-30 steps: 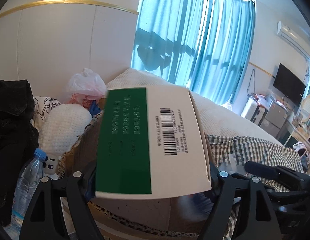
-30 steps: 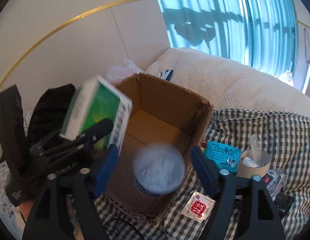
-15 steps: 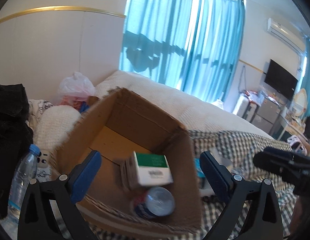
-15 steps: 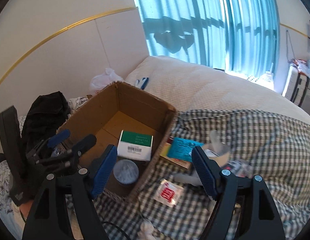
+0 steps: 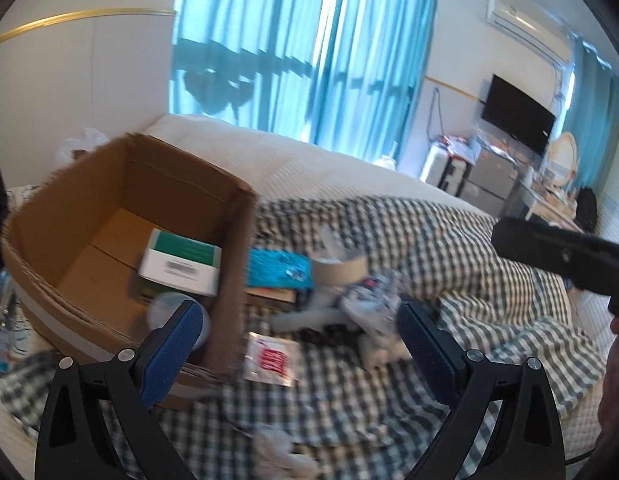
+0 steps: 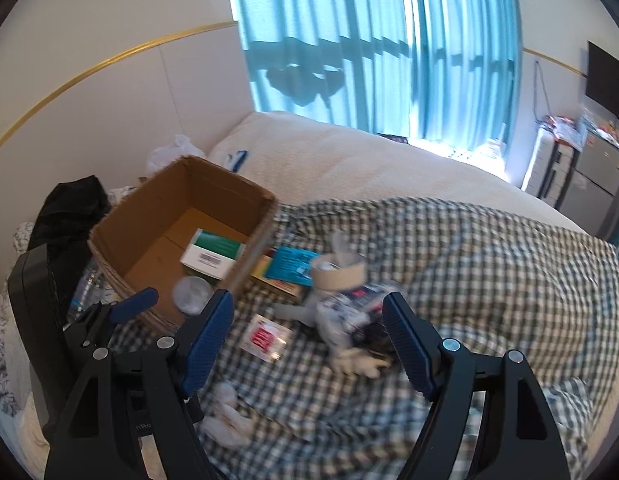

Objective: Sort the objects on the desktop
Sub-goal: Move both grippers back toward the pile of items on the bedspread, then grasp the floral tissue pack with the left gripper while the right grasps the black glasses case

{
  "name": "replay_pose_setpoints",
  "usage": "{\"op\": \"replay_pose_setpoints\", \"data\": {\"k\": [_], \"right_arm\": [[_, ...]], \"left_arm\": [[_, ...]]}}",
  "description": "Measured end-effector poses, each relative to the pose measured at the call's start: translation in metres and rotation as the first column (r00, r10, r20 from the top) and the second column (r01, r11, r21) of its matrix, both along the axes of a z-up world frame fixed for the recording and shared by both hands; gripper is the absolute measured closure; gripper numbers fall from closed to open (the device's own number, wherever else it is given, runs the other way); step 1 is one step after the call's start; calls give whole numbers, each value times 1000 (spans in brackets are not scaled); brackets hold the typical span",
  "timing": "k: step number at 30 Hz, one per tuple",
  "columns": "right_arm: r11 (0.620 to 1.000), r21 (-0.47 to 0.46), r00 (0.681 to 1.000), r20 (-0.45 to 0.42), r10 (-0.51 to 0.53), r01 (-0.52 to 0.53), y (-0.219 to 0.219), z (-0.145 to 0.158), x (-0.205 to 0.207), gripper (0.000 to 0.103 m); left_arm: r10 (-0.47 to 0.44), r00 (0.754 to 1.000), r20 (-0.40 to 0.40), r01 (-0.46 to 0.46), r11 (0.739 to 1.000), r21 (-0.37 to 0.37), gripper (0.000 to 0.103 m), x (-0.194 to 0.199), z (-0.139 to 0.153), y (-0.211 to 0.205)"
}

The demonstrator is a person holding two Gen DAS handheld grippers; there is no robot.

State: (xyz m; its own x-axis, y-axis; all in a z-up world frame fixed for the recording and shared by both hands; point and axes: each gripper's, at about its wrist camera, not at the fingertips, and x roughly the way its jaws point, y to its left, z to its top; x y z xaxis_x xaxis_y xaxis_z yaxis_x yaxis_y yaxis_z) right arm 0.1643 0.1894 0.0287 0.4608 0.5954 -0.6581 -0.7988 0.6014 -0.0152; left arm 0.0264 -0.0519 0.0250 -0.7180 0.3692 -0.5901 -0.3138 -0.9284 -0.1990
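Observation:
An open cardboard box (image 5: 233, 236) (image 6: 149, 216) stands on the checked cloth at the left. A green and white carton (image 5: 181, 260) (image 6: 213, 252) and a round can (image 6: 191, 294) lie in it. Right of the box lie a teal packet (image 5: 279, 268) (image 6: 291, 266), a tape roll (image 5: 341, 270) (image 6: 341, 274), a red and white sachet (image 5: 271, 360) (image 6: 265, 336) and crumpled wrappers (image 6: 349, 316). My left gripper (image 5: 297, 348) is open and empty above the sachet. My right gripper (image 6: 307, 340) is open and empty over the pile.
A checked cloth (image 6: 469, 280) covers the cream bed (image 6: 349, 152). A water bottle (image 6: 83, 288) and black clothing (image 6: 69, 212) lie left of the box. White crumpled tissue (image 6: 225, 412) lies near the front. Blue curtains hang behind; a TV and furniture stand at the right.
My left gripper let go of the green and white carton, which now lies in the box. The can dropped from my right gripper into the box. Both grippers pulled back and turned right.

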Motion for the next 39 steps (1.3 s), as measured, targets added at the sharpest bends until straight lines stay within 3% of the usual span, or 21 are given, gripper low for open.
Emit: {"op": "replay_pose_setpoints", "data": {"k": [9, 13, 15, 17, 24, 26, 28, 29, 31, 36, 39], "right_arm": [[999, -47, 1000, -31, -4, 2, -39, -27, 43, 26], [996, -77, 996, -89, 31, -38, -43, -45, 66, 26], [994, -93, 994, -95, 48, -57, -45, -54, 78, 22], [990, -107, 991, -106, 77, -89, -43, -65, 88, 11], [983, -141, 976, -201, 86, -116, -32, -97, 120, 11], [985, -131, 971, -226, 77, -109, -35, -101, 126, 11], [986, -136, 969, -238, 66, -101, -36, -105, 129, 11], [986, -139, 968, -242, 60, -96, -36, -107, 129, 11], [986, -145, 967, -251, 47, -86, -35, -110, 130, 11], [983, -168, 974, -226, 31, -71, -33, -109, 127, 11], [979, -189, 977, -209, 30, -71, -28, -111, 125, 11]], "left_arm": [[-47, 990, 133, 52, 998, -33, 2, -6, -49, 64], [-46, 986, 162, 53, 998, -38, 2, -17, -65, 85], [-35, 985, 172, 45, 998, -50, 2, -25, -71, 90], [-25, 983, 182, 35, 998, -54, 2, -33, -78, 96], [-45, 976, 215, 57, 997, -52, 2, -62, -103, 112], [-54, 975, 214, 66, 997, -46, 7, -67, -108, 114], [-85, 970, 226, 94, 995, -30, 33, -72, -113, 117], [-101, 966, 237, 110, 994, -25, 41, -74, -116, 118], [-141, 956, 256, 148, 989, -9, 72, -77, -120, 121], [-188, 961, 205, 190, 982, 9, 86, -67, -115, 117], [-185, 962, 199, 183, 983, 31, 87, -57, -108, 106]]}}
